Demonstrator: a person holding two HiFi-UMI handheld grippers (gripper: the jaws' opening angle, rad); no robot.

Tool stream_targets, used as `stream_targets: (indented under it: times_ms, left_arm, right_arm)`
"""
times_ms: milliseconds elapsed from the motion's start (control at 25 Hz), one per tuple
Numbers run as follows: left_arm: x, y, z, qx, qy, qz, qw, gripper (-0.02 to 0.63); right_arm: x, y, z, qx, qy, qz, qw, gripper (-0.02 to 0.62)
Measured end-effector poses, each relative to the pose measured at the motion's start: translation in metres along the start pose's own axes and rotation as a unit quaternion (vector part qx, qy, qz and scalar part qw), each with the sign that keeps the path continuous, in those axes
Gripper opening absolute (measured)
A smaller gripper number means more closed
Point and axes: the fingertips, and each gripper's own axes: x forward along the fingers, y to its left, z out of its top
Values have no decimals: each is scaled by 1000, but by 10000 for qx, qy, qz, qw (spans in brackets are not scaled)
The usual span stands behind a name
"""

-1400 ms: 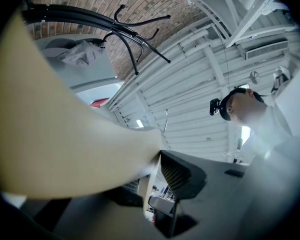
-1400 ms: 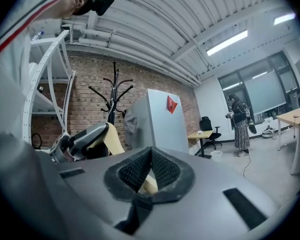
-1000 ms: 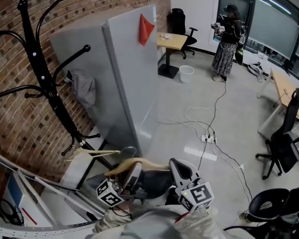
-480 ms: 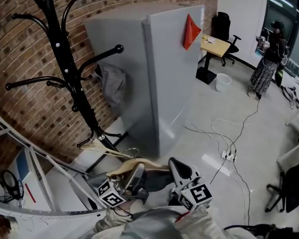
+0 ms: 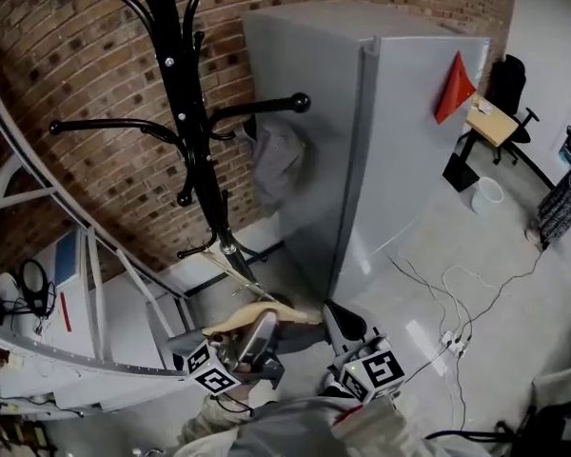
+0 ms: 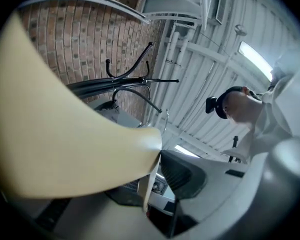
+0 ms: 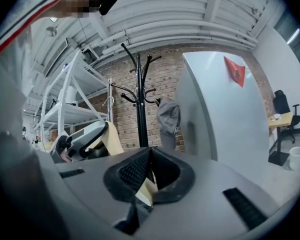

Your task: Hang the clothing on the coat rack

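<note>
A black coat rack (image 5: 184, 112) stands upright before a brick wall (image 5: 95, 55), its curved arms ending in round knobs. A gray garment (image 5: 278, 160) hangs limp from one arm on the rack's right side (that arm's knob pokes out past the fabric). Lower down, near the rack's base, a pale wooden hanger (image 5: 252, 314) lies roughly level. Its curved bar is clamped near one end by the left gripper (image 5: 259, 336) and at the other by the right gripper (image 5: 335, 318). The hanger is well apart from the rack's arms.
</note>
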Motion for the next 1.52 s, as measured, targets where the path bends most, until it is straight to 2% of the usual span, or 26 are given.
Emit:
stream_targets:
  times_ms: [320,640,760,1120,1520]
  left_arm:
    - [2,21,0,392,-413,650,9963,109]
    - [4,25,0,685,-785,1078,9887,109]
    - [5,24,-2,777,-890,1189,9859,109]
    - [-2,17,4,970,-1111,1435,9786,109]
    - [0,32,26,1048,-1056,1336,9798,109]
  right_arm:
    - [33,-10,-5,10,166,910,9957,25]
    - [45,-16,1,32,110,1592,9872,25]
    - [45,-20,-2,-56,256,1722,9847,25]
    - [47,-10,-2,-89,277,2046,9784,25]
    - [73,4,7,-248,182,2046,9784,25]
